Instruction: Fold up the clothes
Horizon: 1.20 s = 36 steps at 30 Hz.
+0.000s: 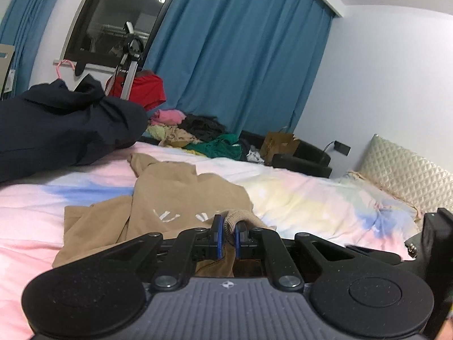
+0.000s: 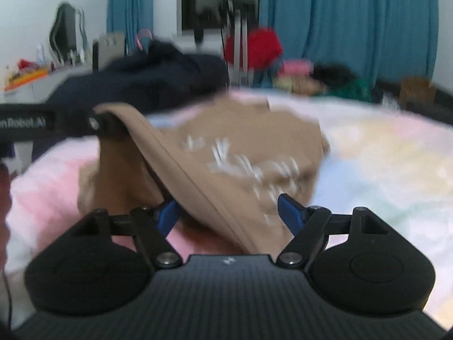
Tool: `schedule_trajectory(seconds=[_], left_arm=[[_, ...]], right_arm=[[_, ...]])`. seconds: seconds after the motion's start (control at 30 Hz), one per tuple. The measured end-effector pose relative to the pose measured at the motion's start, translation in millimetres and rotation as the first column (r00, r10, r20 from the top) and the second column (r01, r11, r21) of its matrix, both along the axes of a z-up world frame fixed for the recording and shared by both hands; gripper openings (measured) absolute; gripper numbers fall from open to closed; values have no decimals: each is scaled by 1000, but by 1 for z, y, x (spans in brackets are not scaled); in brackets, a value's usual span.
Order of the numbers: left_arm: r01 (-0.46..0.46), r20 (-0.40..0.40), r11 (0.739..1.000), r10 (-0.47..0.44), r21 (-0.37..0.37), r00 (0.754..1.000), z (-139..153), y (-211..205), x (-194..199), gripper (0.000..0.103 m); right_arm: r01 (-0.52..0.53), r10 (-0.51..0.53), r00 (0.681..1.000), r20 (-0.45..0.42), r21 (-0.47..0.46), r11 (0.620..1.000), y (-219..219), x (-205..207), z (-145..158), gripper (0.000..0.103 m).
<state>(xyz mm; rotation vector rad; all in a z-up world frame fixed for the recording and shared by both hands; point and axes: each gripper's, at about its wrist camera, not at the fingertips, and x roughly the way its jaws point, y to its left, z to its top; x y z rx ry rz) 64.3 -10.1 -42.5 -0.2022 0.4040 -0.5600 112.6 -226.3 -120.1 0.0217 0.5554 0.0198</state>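
A tan sweatshirt [image 1: 175,198] with white lettering lies crumpled on the pastel bed sheet [image 1: 311,198]. My left gripper [image 1: 228,235] is shut on its ribbed edge, which bulges above the blue pads. In the blurred right wrist view the left gripper [image 2: 96,123] holds that edge raised at the left, and the tan sweatshirt [image 2: 226,147] drapes down from it. My right gripper [image 2: 229,212] is open low over the bed. The garment's taut folded edge runs between its blue fingertips [image 2: 288,211], and the jaws stand wide apart.
A dark navy garment [image 1: 62,124] is heaped at the bed's far left. Mixed clothes [image 1: 198,133] are piled at the far edge beside a cardboard box [image 1: 279,144]. A quilted headboard [image 1: 407,170] stands at the right, with blue curtains [image 1: 240,56] behind.
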Motion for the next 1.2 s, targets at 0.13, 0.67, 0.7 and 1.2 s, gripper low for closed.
schedule_trajectory(seconds=[0.13,0.67,0.7,1.2], left_arm=[[-6,33,1000,6,9,999,7,-6,-9,9],[-16,111,999,20,-36,994,28,-20,-43,8],[-12,118,999,15,-31,993,29,-21,-45,8],[-22,139,999,28,-45,990,32,-8,-54,8]], right_arm=[[83,-80,994,80,-28,996,12,3,0,76],[164,-158,984,-81,64,984,-52,-36,25,84],[155,-149,986,-80,76,985,-56,-40,28,84],[107,-94,992,-83,164,981,-38,-33,7,63]])
